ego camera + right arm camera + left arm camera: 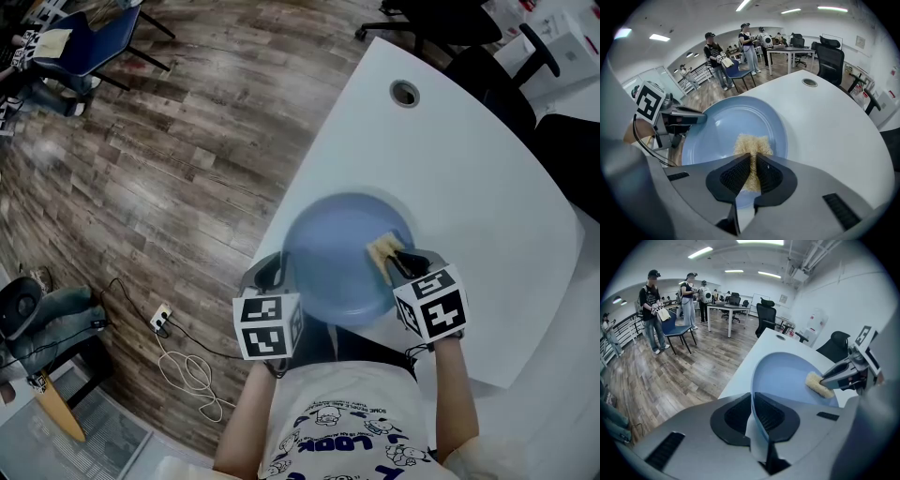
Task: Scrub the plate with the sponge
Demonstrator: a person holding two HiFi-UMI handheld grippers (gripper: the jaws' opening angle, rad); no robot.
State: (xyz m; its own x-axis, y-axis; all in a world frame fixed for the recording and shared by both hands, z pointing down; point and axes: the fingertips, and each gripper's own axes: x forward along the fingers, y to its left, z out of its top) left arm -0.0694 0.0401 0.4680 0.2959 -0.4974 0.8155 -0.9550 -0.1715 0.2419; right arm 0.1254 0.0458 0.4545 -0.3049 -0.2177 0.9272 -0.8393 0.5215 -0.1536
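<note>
The left tool (pixel 753 412) is clamping the rim of the blue plate (pixel 328 267). The right tool (pixel 753 172) is gripping a tan sponge (pixel 752 144), pressing it on the plate's face.

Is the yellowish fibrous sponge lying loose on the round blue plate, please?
No, the right gripper is shut on the sponge, holding it against the plate.

Your head camera looks steeply down past your chest onto the white desk (pixel 450 169). The camera on your left gripper (pixel 754 401) sits close behind its jaws and faces along the blue plate (pixel 787 373) towards your right gripper (pixel 826 379). The right gripper's camera faces back the opposite way. All three views share the plate and the sponge (pixel 819 385).
</note>
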